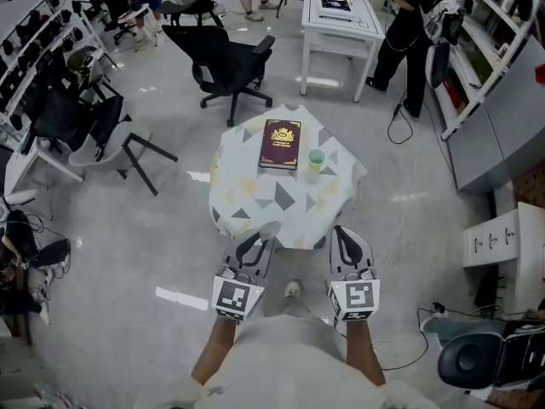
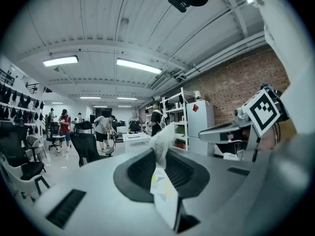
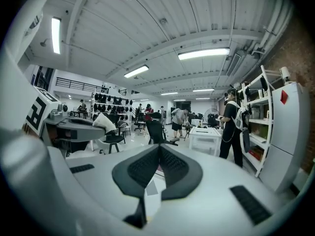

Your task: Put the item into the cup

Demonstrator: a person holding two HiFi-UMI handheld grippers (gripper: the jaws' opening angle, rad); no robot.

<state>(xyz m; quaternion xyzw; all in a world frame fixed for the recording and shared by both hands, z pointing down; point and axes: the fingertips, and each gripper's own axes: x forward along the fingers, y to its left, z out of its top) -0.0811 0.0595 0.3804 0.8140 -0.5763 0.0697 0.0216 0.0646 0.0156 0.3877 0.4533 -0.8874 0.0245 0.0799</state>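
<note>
A small table (image 1: 255, 207) under a white cloth with grey and yellow triangles carries a pale green cup (image 1: 316, 159) and a dark red book (image 1: 280, 143) side by side at its far half. My left gripper (image 1: 258, 240) is at the table's near edge, shut on a pulled-up corner of the tablecloth (image 2: 161, 146), which sticks up between the jaws (image 2: 162, 156). My right gripper (image 1: 342, 233) hovers at the near right edge, its tips (image 3: 159, 149) meeting. Patterned cloth shows through the gap behind its tips. No separate small item is visible.
A black office chair (image 1: 228, 62) stands beyond the table and a white desk (image 1: 341, 20) is further back. Grey chairs (image 1: 94, 135) are at the left, shelving (image 1: 477, 66) at the right. Several people stand in the background. My own legs are below the grippers.
</note>
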